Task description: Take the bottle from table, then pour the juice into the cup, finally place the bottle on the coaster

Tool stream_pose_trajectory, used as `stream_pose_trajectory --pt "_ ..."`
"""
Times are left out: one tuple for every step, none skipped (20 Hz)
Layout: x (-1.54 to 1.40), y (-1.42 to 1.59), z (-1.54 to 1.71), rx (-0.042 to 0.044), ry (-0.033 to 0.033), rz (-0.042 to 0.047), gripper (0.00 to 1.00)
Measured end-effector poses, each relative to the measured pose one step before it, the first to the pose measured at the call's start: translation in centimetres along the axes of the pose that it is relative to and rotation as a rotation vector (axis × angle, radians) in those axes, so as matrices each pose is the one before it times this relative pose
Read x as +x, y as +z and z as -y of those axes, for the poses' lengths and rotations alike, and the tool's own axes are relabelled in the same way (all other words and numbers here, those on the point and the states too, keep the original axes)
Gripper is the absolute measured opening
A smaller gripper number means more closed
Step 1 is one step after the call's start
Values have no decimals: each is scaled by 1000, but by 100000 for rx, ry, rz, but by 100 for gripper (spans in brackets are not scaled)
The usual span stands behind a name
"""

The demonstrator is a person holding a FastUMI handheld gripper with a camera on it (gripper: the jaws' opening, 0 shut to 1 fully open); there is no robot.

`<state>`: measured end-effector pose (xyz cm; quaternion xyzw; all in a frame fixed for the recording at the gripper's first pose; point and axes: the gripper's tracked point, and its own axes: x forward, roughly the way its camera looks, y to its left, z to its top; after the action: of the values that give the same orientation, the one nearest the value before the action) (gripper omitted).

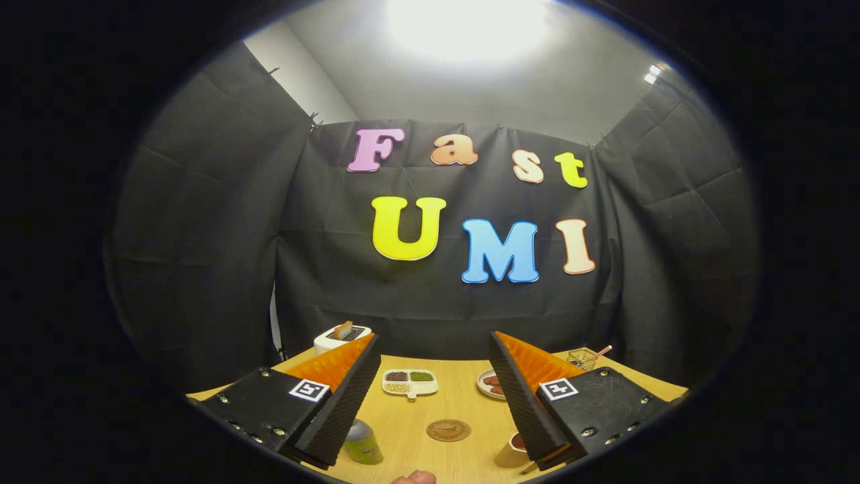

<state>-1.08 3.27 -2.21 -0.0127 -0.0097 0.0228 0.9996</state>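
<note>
My gripper (433, 349) hangs above the wooden table (457, 403), open, with nothing between its fingers. Below and partly behind the left finger stands the bottle (361, 444), grey cap on a green-labelled body. A round brown coaster (448, 430) lies on the table between and below the fingers. Beside the right finger sits the cup (512, 450), pale with a reddish inside, partly hidden by that finger.
At the table's far side stand a white toaster (341, 334) with bread in it, a white divided dish (410, 382) of grains, a small plate (490, 384) with food, and a wire basket (583, 357). A fingertip (415, 478) shows at the near edge.
</note>
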Motion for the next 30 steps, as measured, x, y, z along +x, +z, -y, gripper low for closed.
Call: stream_pose_trajectory --pt "84 -450 -493 286 616 -107 98" --pt "43 -460 -598 353 712 -381 98" --pt "-26 -509 -722 480 1021 -488 98" --pt "90 -408 -665 245 802 -637 98" --pt "210 -585 -606 -103 667 -746 98" --pt "144 -445 -613 -336 676 -703 98" --pt "111 -597 -686 -158 867 -750 98" --pt "77 -573 -692 99 789 -803 98" --pt "110 -672 -544 308 514 -887 98" --pt "183 -566 -525 675 586 -850 98" --pt "153 -620 -569 647 367 -608 98" --pt "260 -456 -489 505 460 -500 98" --pt "177 -549 -494 257 298 -648 98" --pt "214 -630 -376 303 229 -1019 98" --pt "103 -829 -295 71 -117 -1115 98" --pt "204 -730 -259 136 -33 -1203 98" --pt "325 -748 -154 444 -204 -1109 98" --pt "289 -674 -98 756 -176 -1057 98" --pt "336 -736 -216 754 -190 -947 98" --pt "289 -685 -98 459 -315 -1122 98" --pt "246 -807 -76 -144 -479 -1081 98" --pt "287 -683 -92 -378 -337 -1369 98" --pt "313 -850 -115 -175 -196 -1358 98" --pt "299 -774 -132 -35 -206 -1628 98" --pt "261 -734 -24 -78 -479 -1635 98" --pt "137 -799 -66 123 -260 -1298 98" --pt "207 -639 -111 433 -321 -1131 98" --pt "164 -533 -42 424 -411 -885 98" --pt "243 -550 -140 451 -363 -1121 98" --pt "169 -620 21 340 -400 -1183 98"
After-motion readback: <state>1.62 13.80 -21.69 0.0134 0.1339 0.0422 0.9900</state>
